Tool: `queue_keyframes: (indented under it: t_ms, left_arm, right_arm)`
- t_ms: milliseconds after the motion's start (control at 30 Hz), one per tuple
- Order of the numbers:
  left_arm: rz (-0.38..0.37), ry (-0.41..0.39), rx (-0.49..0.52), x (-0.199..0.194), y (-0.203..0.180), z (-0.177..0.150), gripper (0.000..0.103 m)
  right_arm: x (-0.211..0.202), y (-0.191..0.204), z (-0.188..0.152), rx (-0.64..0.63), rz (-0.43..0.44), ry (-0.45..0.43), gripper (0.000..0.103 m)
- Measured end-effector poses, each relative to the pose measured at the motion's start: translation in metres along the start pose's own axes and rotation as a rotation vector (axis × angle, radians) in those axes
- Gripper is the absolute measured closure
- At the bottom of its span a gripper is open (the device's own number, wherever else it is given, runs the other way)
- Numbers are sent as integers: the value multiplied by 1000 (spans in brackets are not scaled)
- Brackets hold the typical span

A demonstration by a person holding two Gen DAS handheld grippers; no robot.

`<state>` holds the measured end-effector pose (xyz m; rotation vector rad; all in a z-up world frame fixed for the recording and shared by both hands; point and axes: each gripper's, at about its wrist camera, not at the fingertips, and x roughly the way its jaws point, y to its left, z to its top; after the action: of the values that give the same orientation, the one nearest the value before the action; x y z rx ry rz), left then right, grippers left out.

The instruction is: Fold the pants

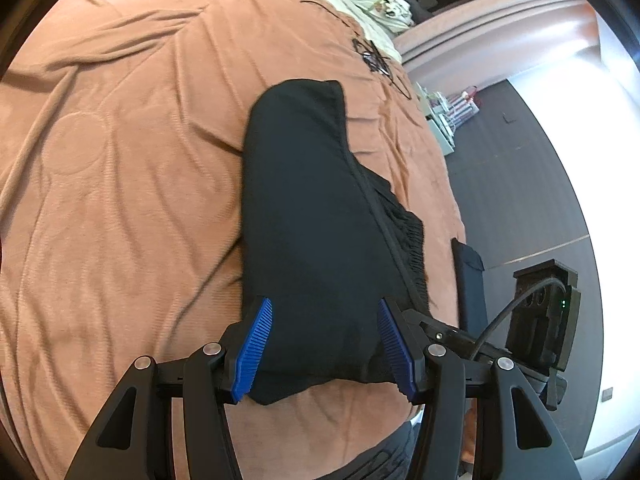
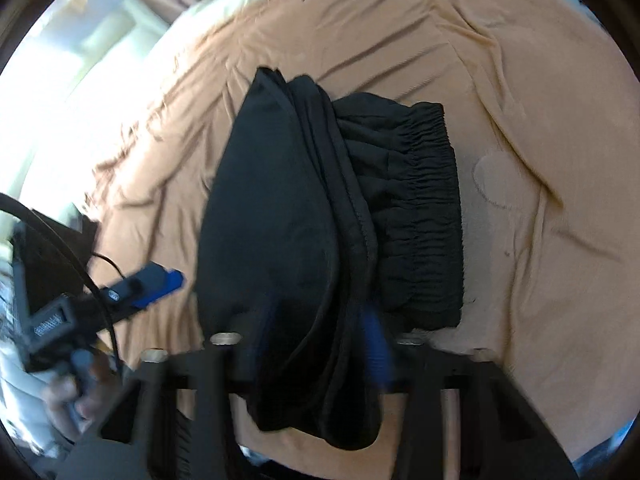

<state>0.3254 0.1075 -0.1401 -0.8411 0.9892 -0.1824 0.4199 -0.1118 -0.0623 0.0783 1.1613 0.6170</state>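
Orange-brown bedspread (image 1: 120,160), rumpled in soft creases, covers the bed and fills the left of the left wrist view. On it lies the black pants (image 1: 312,220), folded into a thick bundle that runs away from the camera, with the gathered elastic waistband (image 1: 412,240) showing at its right edge. The left claw (image 1: 326,344) stands released above the near end of the bundle: its blue ribbed pads (image 1: 256,344) sit apart on either side of the cloth and do not press it. Further right, past the edge of the bed, lies dark floor (image 1: 520,184), and the other device shows at the frame's edge.

In the right wrist view the left claw appears at the far left, blurred, beside the bedspread (image 2: 540,120). At centre the pants (image 2: 280,220) are bunched, the waistband (image 2: 424,208) to the right. The right claw (image 2: 320,356) is clenched on the near folds of the pants, its blue pad half buried in cloth.
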Motion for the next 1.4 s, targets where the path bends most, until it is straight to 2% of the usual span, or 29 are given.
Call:
queue_keyframes:
  t_ms: [100,300,467,633,733,867,967,1033,1067,1133,1167,1200,1400]
  left_arm:
    - [29,2,-13,1,7,1,46]
    - [74,32,-20,12,13,4,46]
    - [92,46,-3,22,8,6,46]
    - [89,59,8,33,1,8,46]
    - [88,66,16,38,-2,8,46]
    - [87,77,29,44,-6,11,46]
    - [87,75,32,45,-6,13,46]
    - [82,72,31,45,-5,13,47]
    - [80,71,30,44,-5,13,47]
    - [77,69,30,43,-4,13,47]
    - [74,68,30,42,-3,13,47]
    - [71,67,30,41,-3,14,47]
    - [60,57,27,41,-2,20,48]
  right_arm:
    - [-4,1,2,-12,-15,-30,99]
    - [-32,-1,-22,-3,37,-135,100]
    - [-49,-21,-55,33,55,-167,100]
    - [-54,-46,-88,115,79,-173,100]
    - [-46,-50,-103,147,98,-144,100]
    - [-35,-47,-111,131,99,-91,100]
    - [-41,-48,-104,129,118,-107,99]
    - [-48,-49,-94,130,132,-127,96]
    - [-52,-50,-90,129,137,-142,92]
    - [-57,-51,-79,129,143,-168,77]
    - [-58,-52,-73,126,142,-183,65]
    - [-60,-52,-68,122,139,-196,57]
    - [-58,-49,-38,109,146,-240,57]
